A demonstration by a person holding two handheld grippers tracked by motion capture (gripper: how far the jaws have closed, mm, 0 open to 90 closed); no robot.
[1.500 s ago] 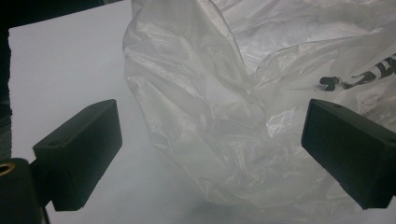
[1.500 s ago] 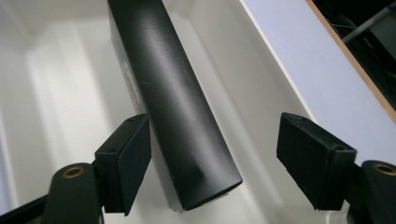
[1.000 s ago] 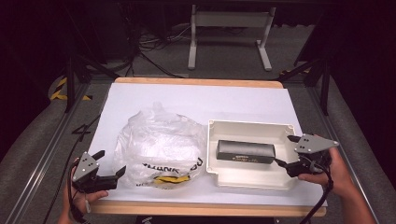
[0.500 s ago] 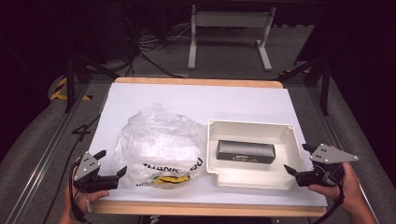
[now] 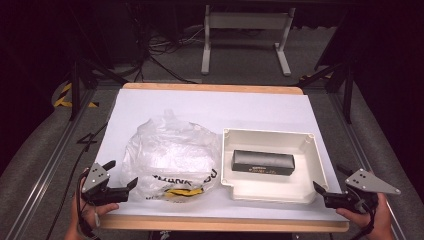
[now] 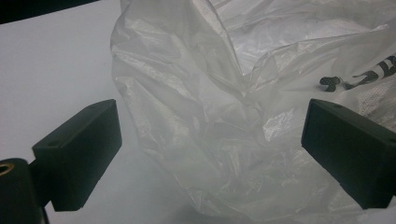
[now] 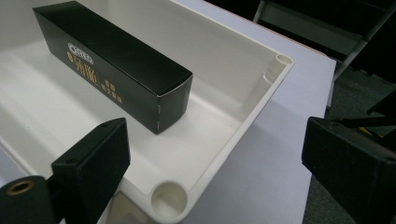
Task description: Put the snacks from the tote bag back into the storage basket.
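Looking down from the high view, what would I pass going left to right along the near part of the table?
Left gripper → crumpled clear plastic bag → white tray holding a black box → right gripper.

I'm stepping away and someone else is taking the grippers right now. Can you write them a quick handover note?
Left gripper: open, holding nothing, at the near left edge of the crumpled plastic bag, jaws either side of its folds.
Right gripper: open, holding nothing, just off the near right corner of the white tray.
Black box: lying flat inside the tray, untouched.
Bag and tray sit side by side on the white table.
Done: nothing gripped so far.
Left: probably grip the bag with the left and the box with the right.
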